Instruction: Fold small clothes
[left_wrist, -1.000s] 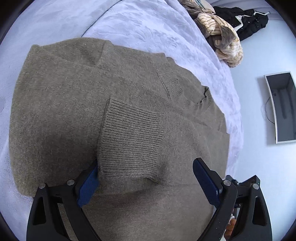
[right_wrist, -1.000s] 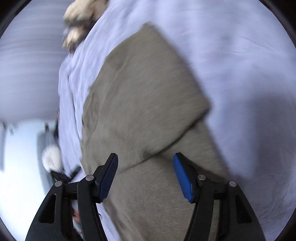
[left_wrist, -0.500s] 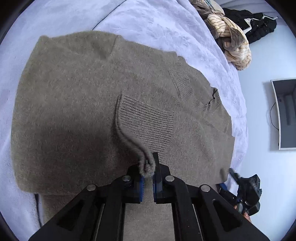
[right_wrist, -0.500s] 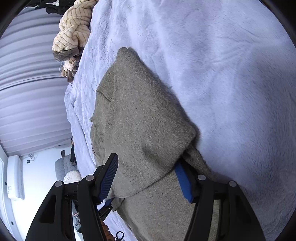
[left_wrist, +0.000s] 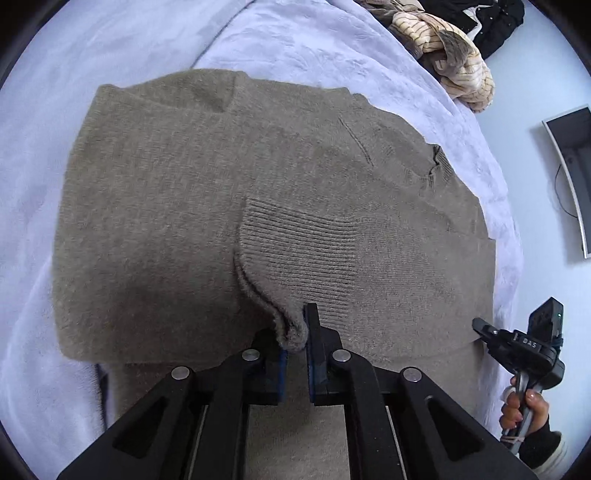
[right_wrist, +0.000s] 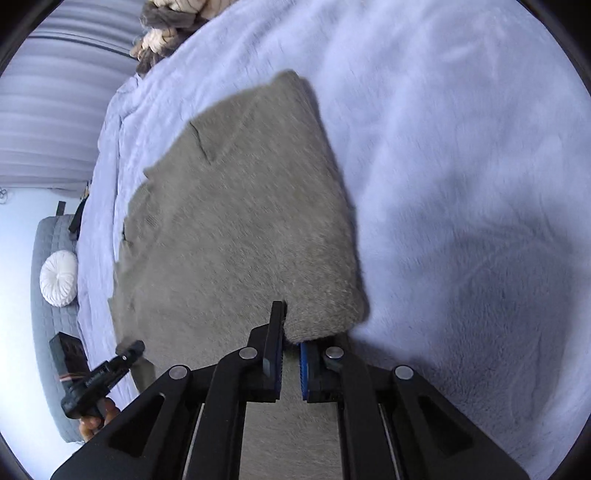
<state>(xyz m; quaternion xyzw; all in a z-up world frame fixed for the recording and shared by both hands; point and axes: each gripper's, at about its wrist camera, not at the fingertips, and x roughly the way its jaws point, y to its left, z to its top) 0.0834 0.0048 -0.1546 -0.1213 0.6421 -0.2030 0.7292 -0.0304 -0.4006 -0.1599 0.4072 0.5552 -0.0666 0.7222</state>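
Note:
An olive-brown knit sweater (left_wrist: 184, 184) lies folded on a pale lilac bed cover (left_wrist: 295, 37). Its ribbed sleeve cuff (left_wrist: 303, 251) lies across the body. My left gripper (left_wrist: 293, 328) pinches the bunched end of that cuff, its jaws easing open slightly with the knit still pressed between the pads. In the right wrist view the sweater (right_wrist: 240, 221) shows a thick folded corner at its near right. My right gripper (right_wrist: 291, 332) is closing on that corner's edge, pads on the fabric. Each gripper shows in the other's view: right gripper (left_wrist: 480, 326), left gripper (right_wrist: 129, 349).
A heap of striped beige clothes (left_wrist: 443, 48) and a black garment (left_wrist: 491, 18) lie at the bed's far end. A grey-framed panel (left_wrist: 569, 173) rests on the floor beside the bed. A grey padded seat with a round white cushion (right_wrist: 59, 273) stands beyond the other side.
The left jaws went from wide open to pinched on the cuff's end, which now bunches up. The right jaws narrowed and closed on the sweater's folded corner.

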